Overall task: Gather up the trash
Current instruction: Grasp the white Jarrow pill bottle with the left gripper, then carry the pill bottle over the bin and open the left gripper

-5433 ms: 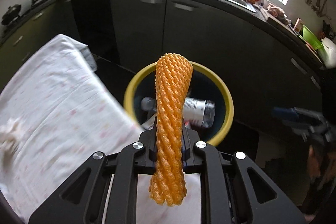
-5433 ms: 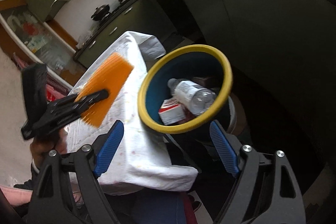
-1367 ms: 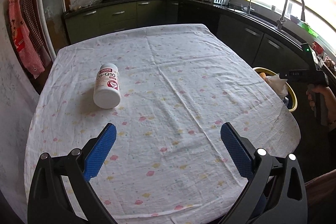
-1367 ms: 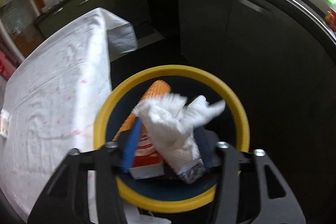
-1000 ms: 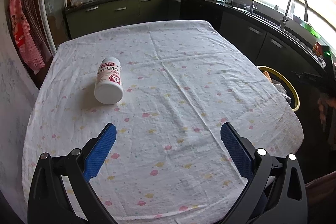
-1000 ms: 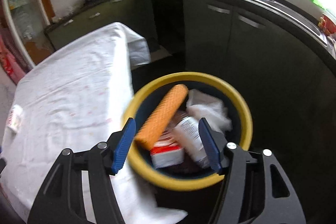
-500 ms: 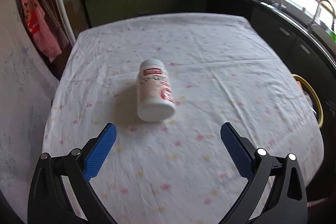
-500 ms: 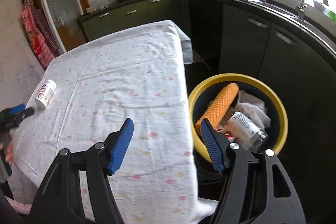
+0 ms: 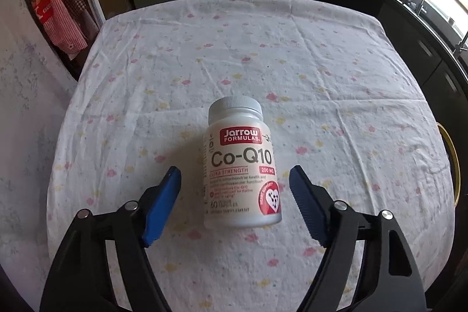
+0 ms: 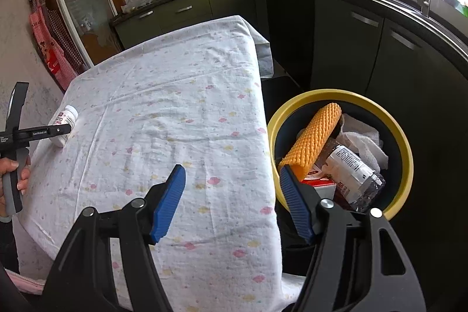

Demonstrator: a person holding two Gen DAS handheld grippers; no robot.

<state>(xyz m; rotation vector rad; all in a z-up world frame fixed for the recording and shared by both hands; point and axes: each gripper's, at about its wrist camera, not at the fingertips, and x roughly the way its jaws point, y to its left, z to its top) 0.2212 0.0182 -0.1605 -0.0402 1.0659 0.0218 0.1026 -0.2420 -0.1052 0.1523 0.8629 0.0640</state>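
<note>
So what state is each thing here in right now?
Pill bottle: capped, lying on its side between the left fingers, untouched.
Left gripper: open, has just been closing.
Right gripper: open, empty.
Bin: holding trash.
Tablecloth: spread flat, wrinkled.

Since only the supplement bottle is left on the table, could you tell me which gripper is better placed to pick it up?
Left. The left gripper, jaws just closing but not yet touching, straddles the lying supplement bottle. The right gripper hangs open by the yellow-rimmed bin.
</note>
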